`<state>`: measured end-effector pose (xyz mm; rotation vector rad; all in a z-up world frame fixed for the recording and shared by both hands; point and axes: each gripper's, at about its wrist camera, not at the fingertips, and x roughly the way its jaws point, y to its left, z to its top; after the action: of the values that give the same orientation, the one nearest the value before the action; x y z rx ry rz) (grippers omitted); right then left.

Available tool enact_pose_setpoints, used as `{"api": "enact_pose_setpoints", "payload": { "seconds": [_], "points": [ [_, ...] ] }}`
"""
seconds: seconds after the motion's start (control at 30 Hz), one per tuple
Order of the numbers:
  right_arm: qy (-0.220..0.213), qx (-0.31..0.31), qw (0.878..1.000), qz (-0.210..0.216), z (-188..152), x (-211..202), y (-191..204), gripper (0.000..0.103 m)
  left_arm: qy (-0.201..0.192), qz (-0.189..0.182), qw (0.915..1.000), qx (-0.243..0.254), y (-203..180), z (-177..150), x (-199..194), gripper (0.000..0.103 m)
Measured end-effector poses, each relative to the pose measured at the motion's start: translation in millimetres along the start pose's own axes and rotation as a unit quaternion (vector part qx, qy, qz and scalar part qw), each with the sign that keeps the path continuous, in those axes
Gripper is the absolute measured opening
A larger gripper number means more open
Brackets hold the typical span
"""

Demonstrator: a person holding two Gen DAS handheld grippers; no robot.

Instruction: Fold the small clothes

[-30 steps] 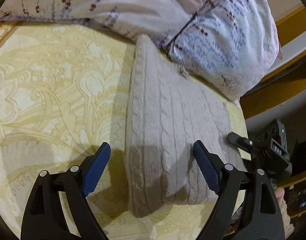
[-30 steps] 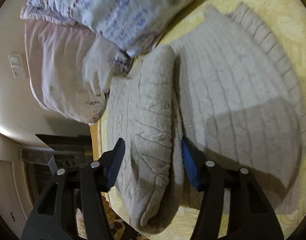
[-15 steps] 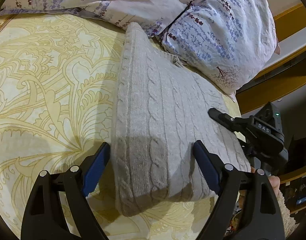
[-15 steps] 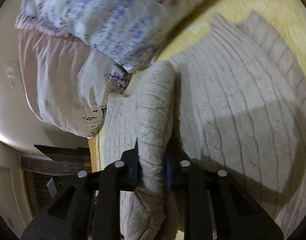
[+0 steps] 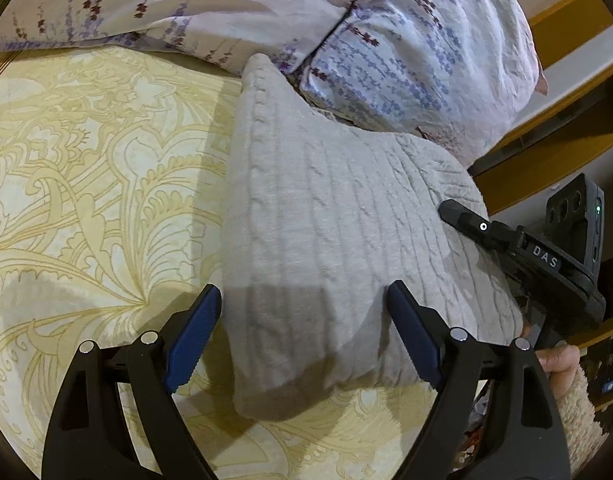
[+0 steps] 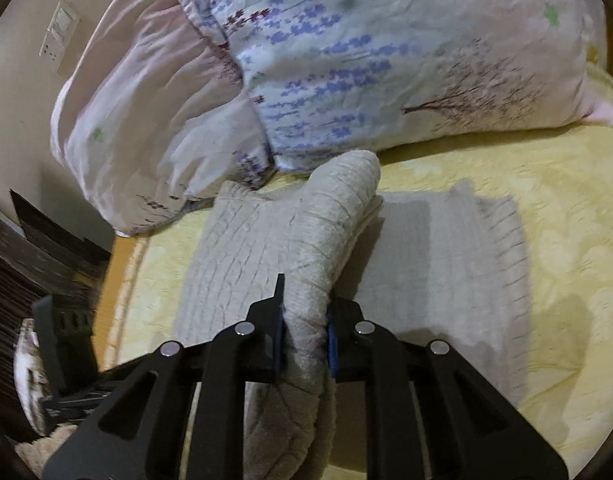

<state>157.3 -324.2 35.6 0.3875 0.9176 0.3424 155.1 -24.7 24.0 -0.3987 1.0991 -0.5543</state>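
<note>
Landmark: the floral pillow (image 6: pixel 386 60) at the head of the bed (image 5: pixel 86 168).
Garment: one grey cable-knit sweater (image 5: pixel 326 220), lying flat on the bed with its far end touching the pillow.
Step in hand: folding one side of the sweater over; its right edge is gathered into a raised ridge (image 6: pixel 334 232) that runs from the pillow back toward the person.
Right gripper (image 6: pixel 304 330): jaws have just been closing and now pinch that ridge of knit between them.
Left gripper (image 5: pixel 302 336): jaws spread wide, holding nothing, hovering over the end of the sweater farthest from the pillow.
Next move, as I judge it: carry the pinched edge across the sweater's middle and lay it flat; the left gripper could pin the body so it does not drag.
Risk: thick knit may slip or bunch.
Count: one sweater, two grippers; pillows, two as far as I can tell; one bed.
</note>
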Motion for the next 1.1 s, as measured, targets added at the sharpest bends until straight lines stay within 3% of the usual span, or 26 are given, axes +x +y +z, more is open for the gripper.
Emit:
{"api": "enact_pose_setpoints", "payload": {
  "seconds": [0.43, 0.8, 0.97, 1.1],
  "points": [
    [-0.036, 0.006, 0.997, -0.068, -1.7, -21.5, -38.3, 0.015, 0.025, -0.008, 0.9991, 0.035, -16.5, -6.0, 11.6, 0.085],
    [-0.038, 0.043, 0.995, -0.082, -14.5, -26.2, -67.7, 0.015, 0.035, -0.020, 0.9982, 0.044, -20.0, -8.2, 15.6, 0.085],
    [-0.060, 0.042, 0.994, -0.076, -17.0, -35.1, -66.7, 0.015, 0.033, -0.030, 0.9977, 0.051, -24.4, -8.6, 13.9, 0.084],
    [-0.021, 0.071, 0.992, -0.100, -24.9, -14.6, -87.7, 0.018, 0.036, -0.033, 0.9977, 0.048, -25.0, -7.3, 16.0, 0.084]
  ]
}}
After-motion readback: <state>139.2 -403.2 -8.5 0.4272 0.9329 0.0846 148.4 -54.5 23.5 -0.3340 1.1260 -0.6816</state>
